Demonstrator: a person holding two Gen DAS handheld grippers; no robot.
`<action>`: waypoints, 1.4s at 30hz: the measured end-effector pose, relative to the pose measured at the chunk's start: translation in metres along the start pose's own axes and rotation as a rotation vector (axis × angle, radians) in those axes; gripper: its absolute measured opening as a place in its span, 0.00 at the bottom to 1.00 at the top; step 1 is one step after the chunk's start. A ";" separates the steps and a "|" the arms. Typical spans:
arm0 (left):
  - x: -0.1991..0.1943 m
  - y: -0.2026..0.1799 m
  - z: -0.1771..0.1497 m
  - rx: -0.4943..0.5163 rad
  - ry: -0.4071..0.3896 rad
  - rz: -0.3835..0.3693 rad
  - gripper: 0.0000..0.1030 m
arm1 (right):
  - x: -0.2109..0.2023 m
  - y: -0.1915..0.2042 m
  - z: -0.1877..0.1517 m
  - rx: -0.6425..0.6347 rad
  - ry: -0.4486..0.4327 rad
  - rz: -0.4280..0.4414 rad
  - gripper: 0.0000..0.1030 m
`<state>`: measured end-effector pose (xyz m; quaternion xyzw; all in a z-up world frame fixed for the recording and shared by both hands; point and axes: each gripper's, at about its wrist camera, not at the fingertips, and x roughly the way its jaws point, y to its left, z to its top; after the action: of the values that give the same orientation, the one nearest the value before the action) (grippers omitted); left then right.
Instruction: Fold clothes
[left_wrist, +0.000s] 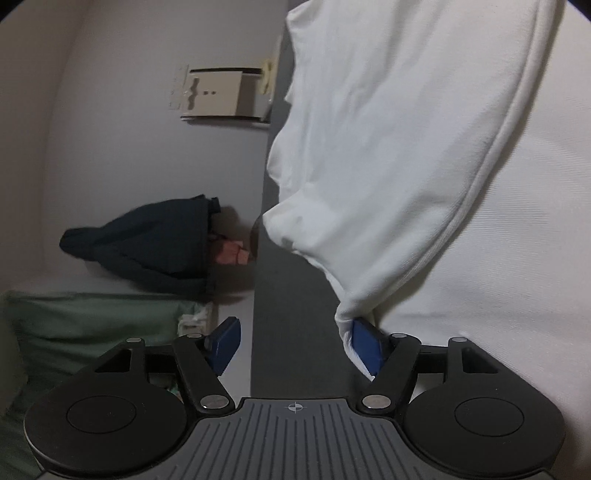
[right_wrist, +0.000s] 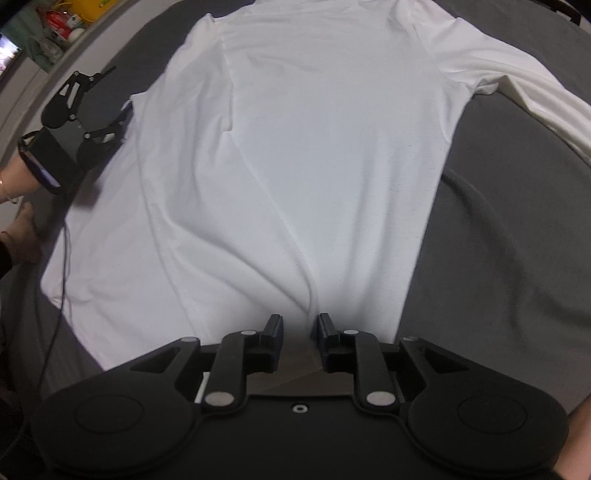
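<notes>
Grey bedding (right_wrist: 498, 229) covers the bed, and a white long-sleeved shirt (right_wrist: 295, 147) lies spread across it, body running from 6 o'clock up to 12 in the right wrist view, one sleeve (right_wrist: 535, 96) stretched out toward 2 o'clock. At 6 o'clock the right gripper (right_wrist: 297, 328) sits at the shirt's near hem with its jaws close together but a narrow gap between them; cloth bunches into a ridge right at the gap, though whether the pads actually pinch it cannot be told. At 9 o'clock the left gripper (right_wrist: 123, 114) meets the shirt's left edge, held by a hand (right_wrist: 14, 181). In the left wrist view the left gripper (left_wrist: 295, 347) has its blue pads (left_wrist: 227, 343) wide apart, and a fold of the shirt (left_wrist: 388, 166) drapes over the right-hand pad without being clamped, the cloth rising toward 1 o'clock. Beyond it, at 9 o'clock, a dark garment (left_wrist: 147, 243) lies heaped against a pale wall (left_wrist: 110, 110), a green cloth (left_wrist: 85, 325) lies at 8 o'clock, and a beige wall panel (left_wrist: 221, 92) sits near 11 o'clock.
</notes>
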<state>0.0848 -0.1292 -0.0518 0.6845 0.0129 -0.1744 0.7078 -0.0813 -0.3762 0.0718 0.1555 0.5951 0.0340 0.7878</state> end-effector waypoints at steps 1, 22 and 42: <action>0.002 0.004 0.000 -0.031 0.014 -0.015 0.66 | 0.003 0.001 0.000 -0.003 0.011 -0.020 0.20; 0.009 0.039 -0.023 -0.350 0.211 -0.193 0.85 | -0.035 0.053 0.092 -0.107 -0.282 0.018 0.47; -0.002 0.035 -0.045 -0.615 0.127 -0.142 0.85 | 0.117 0.161 0.361 0.051 -0.389 0.020 0.47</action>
<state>0.1022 -0.0845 -0.0203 0.4456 0.1570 -0.1682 0.8651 0.3160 -0.2692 0.0968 0.1850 0.4308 -0.0042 0.8833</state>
